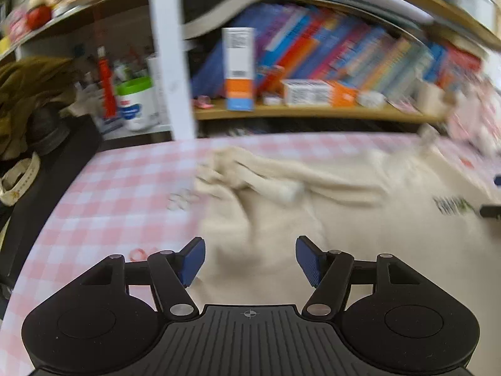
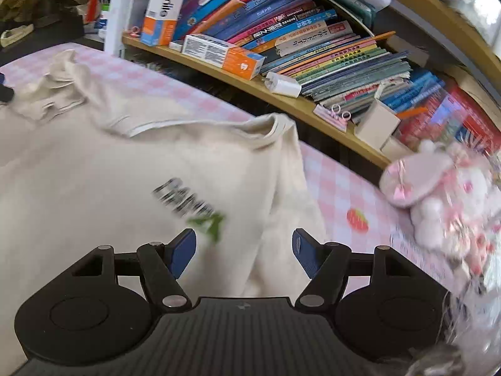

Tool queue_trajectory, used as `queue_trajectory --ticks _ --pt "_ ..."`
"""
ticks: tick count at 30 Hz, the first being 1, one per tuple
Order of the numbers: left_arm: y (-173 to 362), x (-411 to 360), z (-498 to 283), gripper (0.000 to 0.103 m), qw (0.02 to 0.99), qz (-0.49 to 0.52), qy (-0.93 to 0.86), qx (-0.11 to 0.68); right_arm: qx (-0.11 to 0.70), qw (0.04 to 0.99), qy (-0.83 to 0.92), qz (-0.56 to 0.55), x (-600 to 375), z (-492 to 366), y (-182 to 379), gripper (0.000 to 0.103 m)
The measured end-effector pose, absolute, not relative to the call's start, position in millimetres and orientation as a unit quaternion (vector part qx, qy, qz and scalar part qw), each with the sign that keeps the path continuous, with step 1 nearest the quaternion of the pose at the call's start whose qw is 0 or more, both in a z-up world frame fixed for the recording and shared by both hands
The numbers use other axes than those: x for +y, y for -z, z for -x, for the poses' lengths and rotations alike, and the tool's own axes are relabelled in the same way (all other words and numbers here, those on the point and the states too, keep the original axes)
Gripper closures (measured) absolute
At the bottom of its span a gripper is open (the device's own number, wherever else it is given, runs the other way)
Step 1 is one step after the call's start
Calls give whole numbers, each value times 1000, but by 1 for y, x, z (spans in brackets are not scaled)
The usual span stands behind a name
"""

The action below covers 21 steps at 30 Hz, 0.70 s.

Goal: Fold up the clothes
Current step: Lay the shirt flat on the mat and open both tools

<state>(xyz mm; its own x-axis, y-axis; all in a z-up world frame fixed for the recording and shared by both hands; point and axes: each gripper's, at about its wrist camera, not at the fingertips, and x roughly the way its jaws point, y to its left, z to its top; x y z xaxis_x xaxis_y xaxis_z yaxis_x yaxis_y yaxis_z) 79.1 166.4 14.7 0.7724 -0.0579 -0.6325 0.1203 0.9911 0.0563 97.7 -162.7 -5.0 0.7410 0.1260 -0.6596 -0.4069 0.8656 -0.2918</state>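
Cream fabric fills our left wrist view: the sweatshirt (image 1: 313, 206) lies on the pink checked counter (image 1: 109, 188), one sleeve (image 1: 250, 175) bunched far left. Our left claw (image 1: 250, 258) is spread, pinching nothing. From the right wrist view, our right claw (image 2: 244, 252) is spread too, over the near right edge by the printed lettering (image 2: 188, 203). We should flatten that sleeve before folding.

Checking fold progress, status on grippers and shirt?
Left gripper and right gripper: jaws open, empty. Cream shirt spread on checked tablecloth, sleeve bunched. Plush toy beside it, clear.
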Motion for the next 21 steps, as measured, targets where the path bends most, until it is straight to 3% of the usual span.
queue_trajectory --ticks 2,4,6,9,14,16,21 --pt "-16 152 -80 41 941 -58 62 327 329 911 -140 204 -161 -79 6 37" --pt "-17 139 -85 52 942 -70 76 321 332 914 -128 193 -157 -65 6 39" --pt "-15 128 -100 53 937 -81 90 328 342 913 -122 187 -151 -56 8 42" --pt "-6 110 -126 56 923 -105 129 348 354 905 -122 200 -143 -48 16 63" --pt "12 87 -171 73 893 -131 186 388 357 897 -129 226 -137 -45 18 64" --pt "10 91 -201 74 898 -105 176 389 364 895 -131 222 -138 -48 16 64" --pt "-25 181 -287 74 924 142 -39 352 371 900 -123 194 -145 -53 8 64"
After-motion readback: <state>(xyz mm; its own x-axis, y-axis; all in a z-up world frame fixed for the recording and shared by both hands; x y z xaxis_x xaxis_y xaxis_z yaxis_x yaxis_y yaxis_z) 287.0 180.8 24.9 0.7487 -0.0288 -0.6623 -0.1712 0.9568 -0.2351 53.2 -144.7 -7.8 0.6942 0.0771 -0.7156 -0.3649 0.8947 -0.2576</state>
